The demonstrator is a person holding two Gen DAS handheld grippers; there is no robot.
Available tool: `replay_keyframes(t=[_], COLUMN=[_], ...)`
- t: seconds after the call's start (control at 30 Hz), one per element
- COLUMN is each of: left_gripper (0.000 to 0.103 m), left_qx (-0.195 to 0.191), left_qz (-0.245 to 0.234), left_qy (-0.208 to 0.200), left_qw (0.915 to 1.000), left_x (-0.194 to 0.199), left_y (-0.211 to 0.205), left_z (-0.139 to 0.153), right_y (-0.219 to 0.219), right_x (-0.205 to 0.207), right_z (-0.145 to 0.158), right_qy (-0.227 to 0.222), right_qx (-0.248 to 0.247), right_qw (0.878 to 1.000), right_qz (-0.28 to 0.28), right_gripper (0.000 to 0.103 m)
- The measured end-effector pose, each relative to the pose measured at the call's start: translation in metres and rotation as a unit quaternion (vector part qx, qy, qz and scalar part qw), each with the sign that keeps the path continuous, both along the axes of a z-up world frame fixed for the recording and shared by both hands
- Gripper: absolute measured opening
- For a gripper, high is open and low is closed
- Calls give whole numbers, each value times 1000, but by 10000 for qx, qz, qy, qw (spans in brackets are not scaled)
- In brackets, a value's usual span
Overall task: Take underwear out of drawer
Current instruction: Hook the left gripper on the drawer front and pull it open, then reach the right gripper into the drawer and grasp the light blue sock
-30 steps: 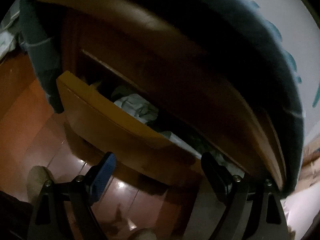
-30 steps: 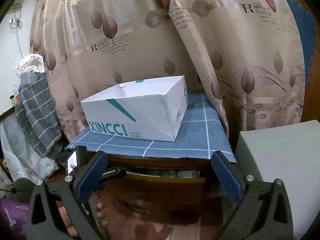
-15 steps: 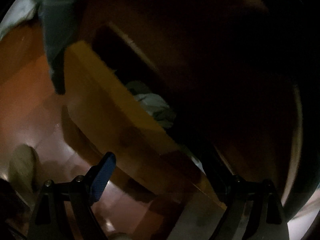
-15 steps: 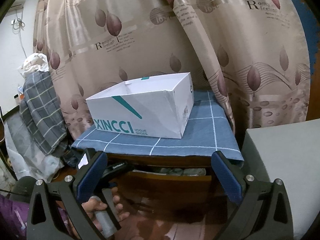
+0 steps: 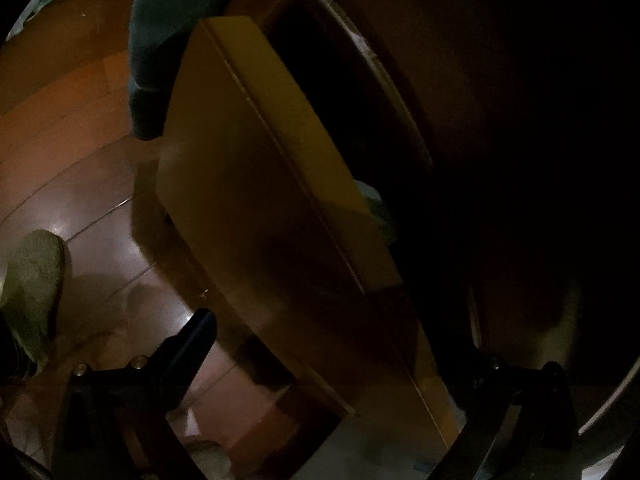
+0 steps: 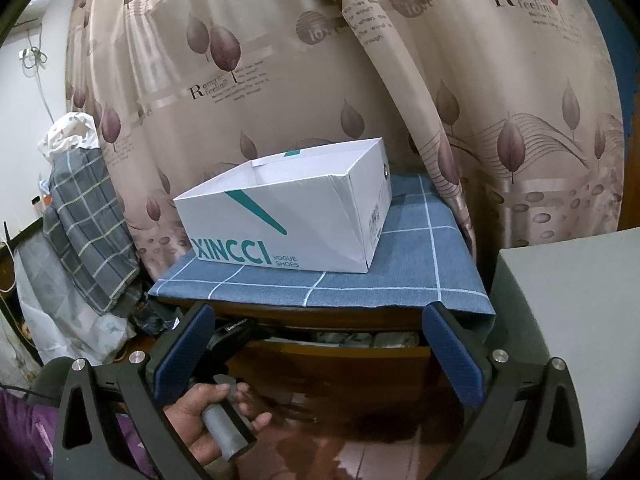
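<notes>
just ahead of the left hand-held gripper (image 5: 332, 344), drawer (image 5: 256, 184) standing partly pulled out, front panel filling the gap between the released, empty jaws. beyond the panel's top edge, a pale fold of underwear (image 5: 374, 196) lying inside, mostly lost in shadow. further right, right hand-held gripper (image 6: 316, 354) hovering released and empty, facing the drawer slit where crumpled fabric is showing. above it, white shoe box (image 6: 288, 220) sitting on the blue-clothed bench (image 6: 420, 276). opening seemingly partway; reaching in, grasping and lifting out all remaining.
</notes>
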State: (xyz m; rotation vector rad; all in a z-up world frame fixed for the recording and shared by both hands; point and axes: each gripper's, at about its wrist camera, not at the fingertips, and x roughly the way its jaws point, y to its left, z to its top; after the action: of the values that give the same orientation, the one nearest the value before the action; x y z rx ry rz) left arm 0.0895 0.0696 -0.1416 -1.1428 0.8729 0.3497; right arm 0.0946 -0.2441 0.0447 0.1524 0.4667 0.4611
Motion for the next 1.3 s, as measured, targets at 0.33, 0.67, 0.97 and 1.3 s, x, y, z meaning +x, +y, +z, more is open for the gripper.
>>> replay_keyframes(t=[0.33,0.67,0.97,1.3], left_gripper=[103,103,103,103], left_qx=[471,362,492,550], left_qz=[-131,-256,-482,-703], left_qy=[293,507,635,757], left_qw=[9984,9977,9956,9931], left_x=[-8,-19,-22,-15], left_y=[-21,-23,-29,-32], left_z=[14,18,21,21], right_y=[-6,-9,-11,-14], right_x=[2,5,6,7], right_z=[-6,-6,-7,-8], right_qy=[129,239,277,320], right_qx=[162,183,134,106], right_qw=[9998,9995,9994,9991], right_qz=[-77,-136,-185,-253], right_gripper=[103,103,103,103])
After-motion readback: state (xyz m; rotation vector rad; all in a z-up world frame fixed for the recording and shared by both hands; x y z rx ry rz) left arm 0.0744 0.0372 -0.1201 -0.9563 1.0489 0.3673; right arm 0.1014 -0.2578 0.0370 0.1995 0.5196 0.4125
